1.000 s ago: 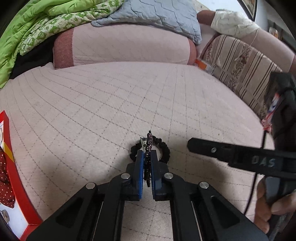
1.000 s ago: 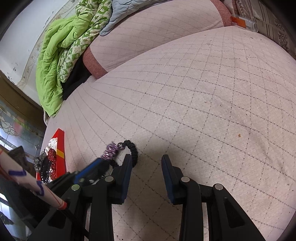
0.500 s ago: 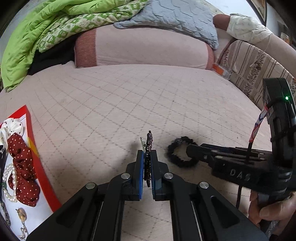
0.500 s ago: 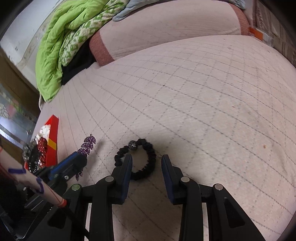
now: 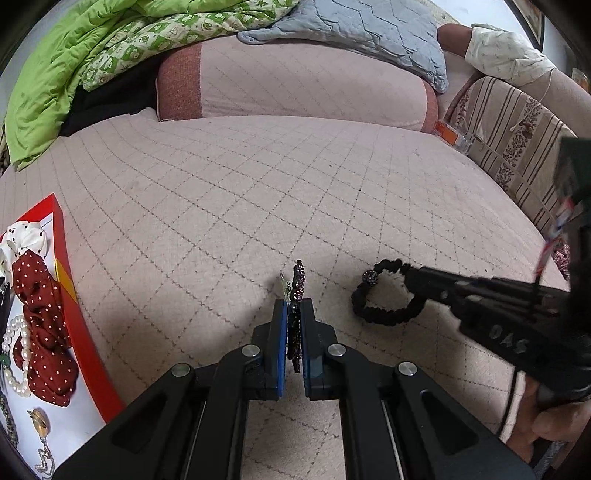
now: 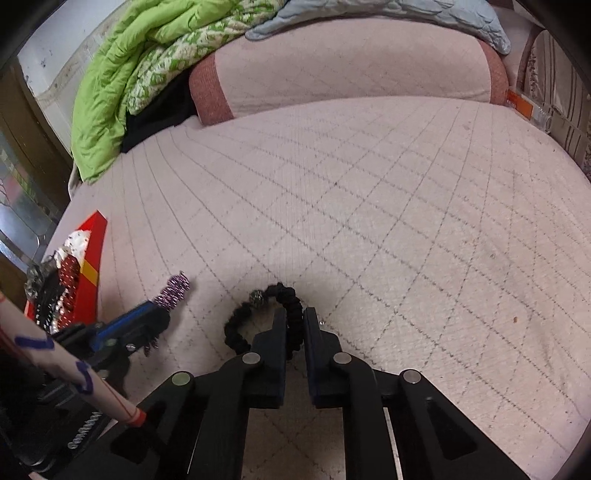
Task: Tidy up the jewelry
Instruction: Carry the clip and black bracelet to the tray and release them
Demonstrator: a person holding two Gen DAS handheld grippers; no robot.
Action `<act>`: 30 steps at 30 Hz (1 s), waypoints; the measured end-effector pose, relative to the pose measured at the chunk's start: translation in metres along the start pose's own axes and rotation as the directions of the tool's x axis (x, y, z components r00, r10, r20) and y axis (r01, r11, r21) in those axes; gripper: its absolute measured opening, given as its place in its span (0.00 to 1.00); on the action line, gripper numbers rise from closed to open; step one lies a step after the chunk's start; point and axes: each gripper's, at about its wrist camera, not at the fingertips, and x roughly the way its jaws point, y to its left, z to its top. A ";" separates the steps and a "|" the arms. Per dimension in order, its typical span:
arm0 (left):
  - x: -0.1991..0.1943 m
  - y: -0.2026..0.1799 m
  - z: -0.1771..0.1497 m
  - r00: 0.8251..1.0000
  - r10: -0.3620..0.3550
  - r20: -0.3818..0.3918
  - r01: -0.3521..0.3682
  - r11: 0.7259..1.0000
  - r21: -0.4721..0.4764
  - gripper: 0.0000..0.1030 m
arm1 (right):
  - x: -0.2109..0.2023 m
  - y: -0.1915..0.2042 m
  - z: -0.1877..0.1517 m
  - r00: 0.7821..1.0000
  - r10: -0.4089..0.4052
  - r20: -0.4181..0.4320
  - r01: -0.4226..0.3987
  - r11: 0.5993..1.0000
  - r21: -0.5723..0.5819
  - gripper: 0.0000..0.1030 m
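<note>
My left gripper (image 5: 294, 306) is shut on a purple beaded hair clip (image 5: 296, 284), held upright above the quilted pink bed. The clip also shows in the right wrist view (image 6: 173, 291), sticking out of the left gripper's blue pads (image 6: 129, 321). My right gripper (image 6: 294, 317) is shut on the right side of a black hair tie with a sparkly bead (image 6: 258, 298), which lies on the bed. In the left wrist view the hair tie (image 5: 384, 317) lies right of the clip with the right gripper's fingers (image 5: 443, 288) on it.
A red-rimmed white tray (image 5: 85, 347) at the left holds a red dotted scrunchie (image 5: 40, 321), a pearl strand (image 5: 11, 354) and other pieces. A pink bolster (image 5: 295, 81), green blanket (image 5: 55, 66) and grey quilt (image 5: 354, 26) lie at the back. A striped sofa side (image 5: 517, 147) stands right.
My right gripper has closed from open onto the black hair tie. My left gripper has drawn left toward the tray with the clip, so more of the tray shows.
</note>
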 end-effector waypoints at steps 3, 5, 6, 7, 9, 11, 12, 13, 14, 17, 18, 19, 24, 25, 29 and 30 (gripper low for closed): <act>0.005 0.000 -0.001 1.000 0.007 -0.015 -0.007 1.000 -0.004 0.06 | -0.006 0.001 -0.001 1.000 0.007 0.013 -0.007 1.000 -0.004 0.09; 0.008 -0.001 -0.001 1.000 0.015 -0.025 -0.015 1.000 -0.003 0.06 | -0.007 0.000 -0.001 1.000 0.015 0.014 -0.015 1.000 0.003 0.09; 0.010 -0.001 -0.002 0.999 0.019 -0.031 -0.019 1.000 -0.004 0.06 | -0.008 0.000 -0.001 1.000 0.017 0.014 -0.017 1.000 0.005 0.09; 0.012 -0.002 -0.002 0.999 0.025 -0.041 -0.025 1.000 -0.005 0.06 | -0.008 -0.001 -0.001 1.000 0.018 0.016 -0.018 1.000 0.007 0.09; 0.016 -0.002 -0.003 0.998 0.033 -0.050 -0.033 0.999 -0.006 0.06 | -0.011 -0.003 -0.001 1.000 0.022 0.020 -0.022 1.000 0.012 0.09; 0.016 -0.002 -0.003 0.998 0.037 -0.051 -0.037 0.999 -0.005 0.06 | -0.013 -0.003 0.000 0.999 0.023 0.028 -0.023 1.000 0.014 0.09; 0.016 -0.002 -0.004 0.998 0.040 -0.052 -0.040 0.999 -0.002 0.06 | -0.014 -0.003 0.001 0.999 0.024 0.032 -0.025 1.000 0.016 0.09; 0.017 -0.002 -0.004 0.998 0.044 -0.053 -0.044 0.999 0.001 0.06 | -0.016 -0.004 0.001 0.999 0.026 0.036 -0.027 0.999 0.020 0.09; 0.017 -0.003 -0.004 0.998 0.047 -0.052 -0.046 0.999 0.003 0.06 | -0.017 -0.005 0.002 0.999 0.027 0.038 -0.028 0.999 0.022 0.09; 0.015 -0.002 -0.004 0.998 0.040 -0.046 -0.040 0.999 -0.004 0.06 | -0.020 -0.004 0.003 0.998 0.032 0.048 -0.034 0.999 0.026 0.09; 0.014 -0.002 -0.004 0.998 0.036 -0.044 -0.036 0.999 -0.006 0.06 | -0.021 -0.003 0.004 0.998 0.035 0.052 -0.036 0.999 0.024 0.09; 0.013 -0.001 -0.004 0.999 0.033 -0.041 -0.034 0.999 -0.008 0.06 | -0.022 -0.003 0.004 0.998 0.037 0.055 -0.038 0.999 0.022 0.09; 0.002 0.001 -0.001 1.000 0.019 -0.002 -0.019 1.000 -0.018 0.06 | -0.029 0.003 0.005 0.996 0.042 0.078 -0.043 0.999 0.012 0.09; 0.000 0.001 0.000 1.000 0.015 0.006 -0.015 1.000 -0.019 0.06 | -0.030 0.004 0.006 0.996 0.042 0.081 -0.043 0.999 0.009 0.09; -0.012 0.003 0.002 0.999 0.006 0.039 -0.005 0.999 -0.032 0.06 | -0.035 0.008 0.006 0.994 0.047 0.098 -0.047 0.999 -0.002 0.09; -0.014 0.005 0.003 0.999 0.005 0.045 -0.004 0.999 -0.036 0.06 | -0.036 0.010 0.006 0.994 0.048 0.102 -0.048 0.999 -0.006 0.09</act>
